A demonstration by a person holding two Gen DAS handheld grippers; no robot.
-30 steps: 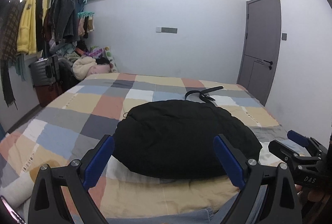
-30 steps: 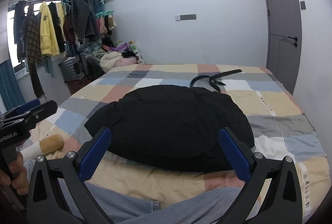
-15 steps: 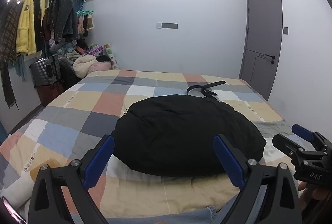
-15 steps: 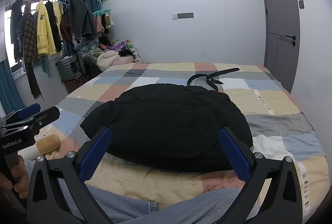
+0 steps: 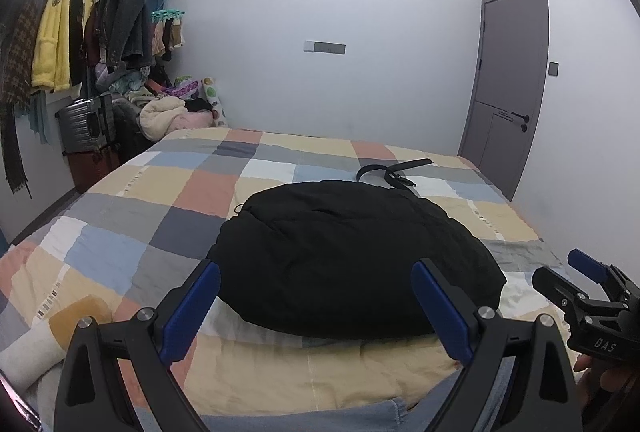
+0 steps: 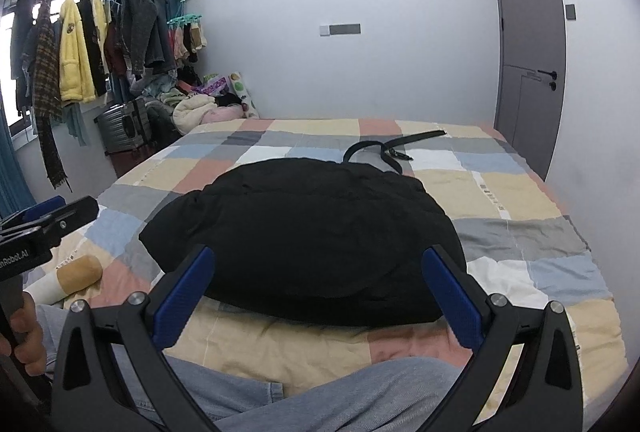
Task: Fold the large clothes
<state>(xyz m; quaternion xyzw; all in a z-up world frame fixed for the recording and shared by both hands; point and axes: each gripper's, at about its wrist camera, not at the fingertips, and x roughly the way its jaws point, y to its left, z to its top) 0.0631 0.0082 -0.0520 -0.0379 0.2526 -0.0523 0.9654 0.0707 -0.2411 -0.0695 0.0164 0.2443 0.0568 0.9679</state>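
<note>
A black padded garment (image 5: pixel 352 256) lay in a rounded, bundled heap on the bed (image 5: pixel 168 200), resting on the checked quilt toward the near end and roughly central across its width. The left tongs (image 5: pixel 316 306) were held above the near edge of the bed with the jaws spread wide and nothing between them; the blue pads (image 5: pixel 192 308) stood clear of the fabric. The right tongs (image 6: pixel 318 292) were in the same condition, jaws wide apart and gripping nothing, directed at the same heap from slightly further right. Each pair of tongs appeared at the margin of the other's view, side by side and apart. A black belt (image 6: pixel 384 150) lay on the quilt just beyond the garment, toward the far right of the bed; whether it touched the garment could not be determined. A rolled item with a tan end (image 6: pixel 72 274) rested on the quilt near the left edge. The holder's legs in blue denim (image 6: pixel 320 392) showed beneath the tongs. A clothes rack (image 5: pixel 80 28) with hanging coats stood along the left wall above a suitcase (image 5: pixel 86 124), and a grey door (image 5: pixel 508 84) was shut on the right.
</note>
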